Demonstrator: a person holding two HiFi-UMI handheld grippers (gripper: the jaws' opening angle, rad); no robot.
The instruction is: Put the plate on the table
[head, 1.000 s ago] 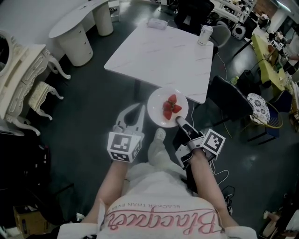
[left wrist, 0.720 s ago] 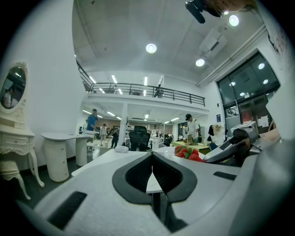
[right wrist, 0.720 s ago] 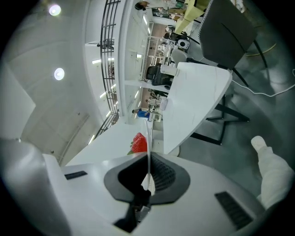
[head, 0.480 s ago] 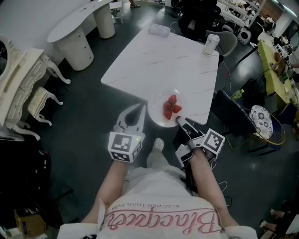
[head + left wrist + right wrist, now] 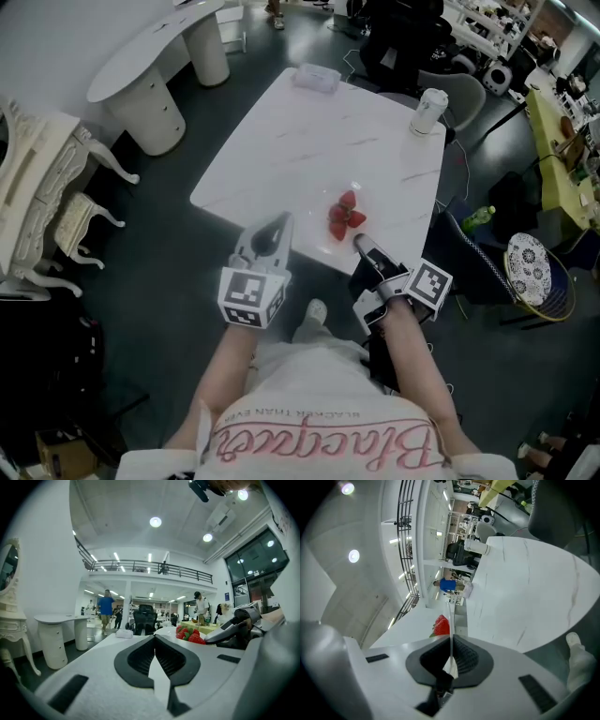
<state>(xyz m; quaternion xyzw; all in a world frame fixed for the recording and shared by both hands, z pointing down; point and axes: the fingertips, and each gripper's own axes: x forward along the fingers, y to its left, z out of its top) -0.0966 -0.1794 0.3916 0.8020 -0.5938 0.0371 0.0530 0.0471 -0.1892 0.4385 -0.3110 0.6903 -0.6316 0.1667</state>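
Nearest you, your left gripper [image 5: 280, 225] hangs at the near edge of the worktop [image 5: 309, 141]. Its jaws are pressed together with nothing between them. Just to its right, your right gripper [image 5: 360, 243] has its jaws closed tight on the near rim of the plate [image 5: 327, 236]. In the right gripper view that thin rim runs edge-on between the jaws. The plate is over the near right part of the worktop, white against white, and you cannot tell whether it is touching the surface. A small cluster of strawberries [image 5: 344, 217] lies on it, just beyond the jaws. Farther off, a cup [image 5: 429, 111] stands near the far right corner. A packet [image 5: 317, 77] lies at the far edge.
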